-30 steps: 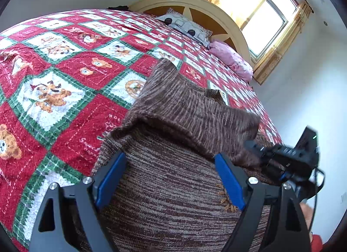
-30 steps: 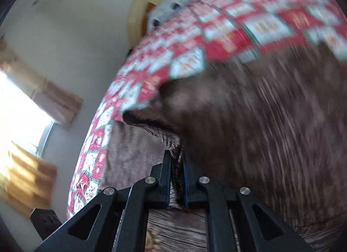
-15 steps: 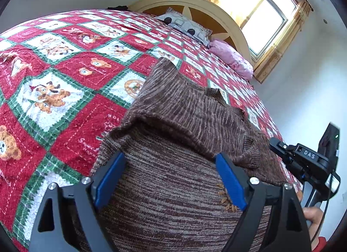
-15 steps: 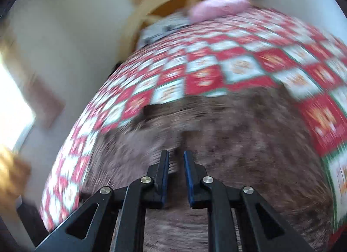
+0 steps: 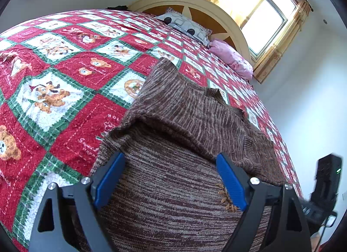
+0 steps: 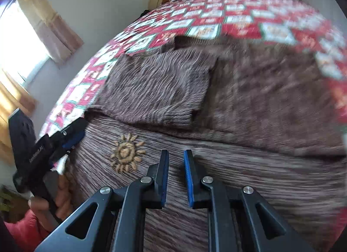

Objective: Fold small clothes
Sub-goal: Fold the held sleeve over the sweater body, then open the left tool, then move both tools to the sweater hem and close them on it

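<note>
Brown knit sweater (image 5: 177, 187) lies spread on the quilt (image 5: 71, 91), right under and ahead of both tongs. Left gripper (image 5: 170, 183) spread wide, blue pads (image 5: 109, 181) apart with the sweater body showing between them, nothing pinched. Folded-over sleeve (image 5: 195, 117) sits just ahead of the left fingertips, crossing the body. Small tan embroidered sun (image 5: 227, 200) right beside the left gripper's right pad.

Right gripper (image 6: 175, 176) narrow, a slim gap between its pads (image 6: 188, 178), no cloth caught in it; fingertips hover over the sweater's lower part. Embroidered sun (image 6: 126, 155) just left of the right fingertips. Folded sleeve (image 6: 158, 91) ahead and left of them. Rest of the sweater (image 6: 271, 104) to the right is motion-blurred. Left gripper (image 6: 71, 138) seen at the sweater's left edge, held by a hand (image 6: 58, 195).

Far ahead of both: patterned pillow (image 5: 184, 24), pink pillow (image 5: 232, 59), arched wooden headboard (image 5: 195, 0), curtained window (image 5: 264, 20). The right tool's black body (image 5: 325, 187) is at the far right of the left view, blurred.
</note>
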Demonstrator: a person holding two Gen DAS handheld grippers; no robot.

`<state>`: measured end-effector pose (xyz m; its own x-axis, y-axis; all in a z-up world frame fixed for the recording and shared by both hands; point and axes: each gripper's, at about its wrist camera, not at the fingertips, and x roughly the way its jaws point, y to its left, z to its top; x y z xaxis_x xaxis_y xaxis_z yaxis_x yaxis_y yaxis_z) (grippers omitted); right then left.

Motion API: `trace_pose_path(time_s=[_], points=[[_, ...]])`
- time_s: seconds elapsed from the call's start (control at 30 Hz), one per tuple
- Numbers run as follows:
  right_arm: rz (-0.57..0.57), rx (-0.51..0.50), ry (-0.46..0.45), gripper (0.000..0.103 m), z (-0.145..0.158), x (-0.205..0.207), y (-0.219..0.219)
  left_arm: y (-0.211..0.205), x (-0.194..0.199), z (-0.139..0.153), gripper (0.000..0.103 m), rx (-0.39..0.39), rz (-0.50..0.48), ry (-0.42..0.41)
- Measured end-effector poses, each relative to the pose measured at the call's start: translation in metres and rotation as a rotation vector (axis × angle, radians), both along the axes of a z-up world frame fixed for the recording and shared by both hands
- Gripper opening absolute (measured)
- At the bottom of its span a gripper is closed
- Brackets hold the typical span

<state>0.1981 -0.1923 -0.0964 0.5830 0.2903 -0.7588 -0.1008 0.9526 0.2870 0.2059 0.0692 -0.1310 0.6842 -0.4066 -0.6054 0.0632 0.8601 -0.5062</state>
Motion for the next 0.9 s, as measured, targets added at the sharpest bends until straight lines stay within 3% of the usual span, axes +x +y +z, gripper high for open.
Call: trace_pose_path(time_s=[0.07, 0.2, 0.3, 0.4, 0.43, 0.53, 0.57, 0.83, 0.9], points=[[-0.015, 0.034, -0.084, 0.015, 0.021, 0.009, -0.005, 0.000, -0.001, 0.001, 0.089, 0.002, 0.002, 0.001], [-0.049, -0.028, -0.119, 0.015, 0.033, 0.045, -0.009, -0.014, 0.000, 0.015, 0.089, 0.047, -0.011, -0.005], [-0.043, -0.116, -0.081, 0.015, 0.017, 0.085, -0.003, -0.044, 0.008, 0.034, 0.091, 0.039, -0.071, -0.040], [-0.077, -0.180, -0.001, 0.015, -0.023, 0.118, -0.003, -0.081, 0.024, 0.035, 0.097, 0.133, -0.080, -0.048], [-0.081, -0.181, -0.051, 0.016, -0.021, 0.117, -0.003, -0.092, 0.029, 0.030, 0.097, 0.159, -0.093, -0.040], [-0.096, -0.135, -0.040, 0.019, -0.022, 0.127, -0.008, -0.108, 0.037, 0.002, 0.096, 0.238, -0.117, 0.065], [-0.095, -0.133, -0.046, 0.019, -0.024, 0.129, -0.008, -0.112, 0.035, 0.002, 0.097, 0.272, -0.116, 0.050], [-0.114, -0.144, -0.039, 0.019, -0.015, 0.121, -0.007, -0.109, 0.031, 0.007, 0.099, 0.286, -0.167, 0.056], [-0.161, -0.112, -0.073, 0.018, 0.006, 0.090, -0.023, -0.092, 0.016, 0.019, 0.099, 0.272, -0.207, 0.022]])
